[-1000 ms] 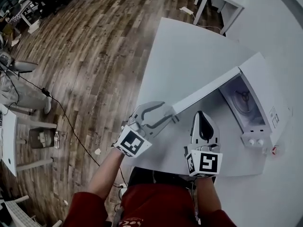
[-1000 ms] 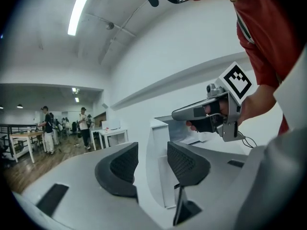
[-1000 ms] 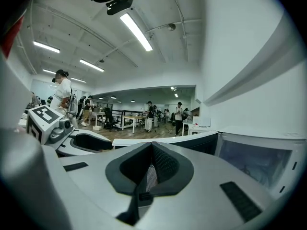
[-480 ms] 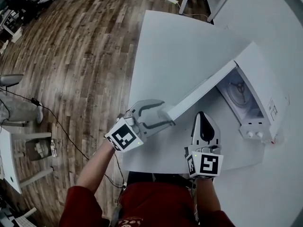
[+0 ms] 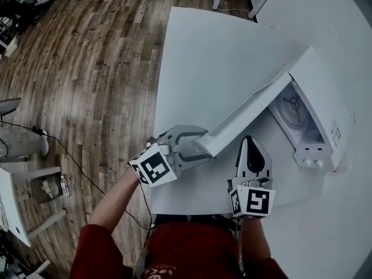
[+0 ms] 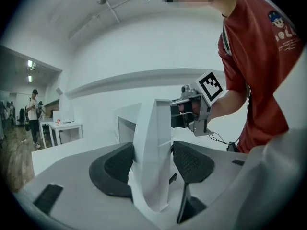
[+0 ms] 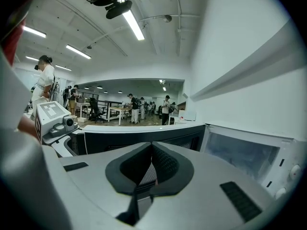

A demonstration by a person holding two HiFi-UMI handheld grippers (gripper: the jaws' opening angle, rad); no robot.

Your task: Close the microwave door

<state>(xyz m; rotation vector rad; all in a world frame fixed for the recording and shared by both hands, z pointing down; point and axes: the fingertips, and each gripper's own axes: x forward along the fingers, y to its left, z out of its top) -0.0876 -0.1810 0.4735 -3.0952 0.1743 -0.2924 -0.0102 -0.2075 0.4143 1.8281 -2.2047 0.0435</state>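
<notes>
The long white microwave door (image 5: pixel 250 112) stands wide open over the white rectangular table (image 5: pixel 215 57). In the head view it runs as a slanting bar from its free end at lower left up to its hinge on the white boxy microwave (image 5: pixel 325 109) at the right. The door is thick and plain white outside. Its inner face, seen from the right gripper view (image 7: pixel 134 135), carries a dark window panel.

The left gripper (image 5: pixel 203 144) straddles the door's free end, and that edge (image 6: pixel 153 143) rises between its two dark pads. Its jaws have just been opening and stand wide; there is a clear gap at the right-hand pad (image 6: pixel 192 163), while the other sits close against the edge.

The right gripper (image 5: pixel 250 144) hovers inside the angle between door and oven, pointing at the open cavity with its round turntable. Its jaws are pressed together with nothing in them (image 7: pixel 152 164).

A second ago the left gripper pointed more steeply up the picture and its jaws were narrower around the same edge. Now it lies more level across the table's corner. The door's angle to the oven looks about the same. The right gripper is shut as it was.
</notes>
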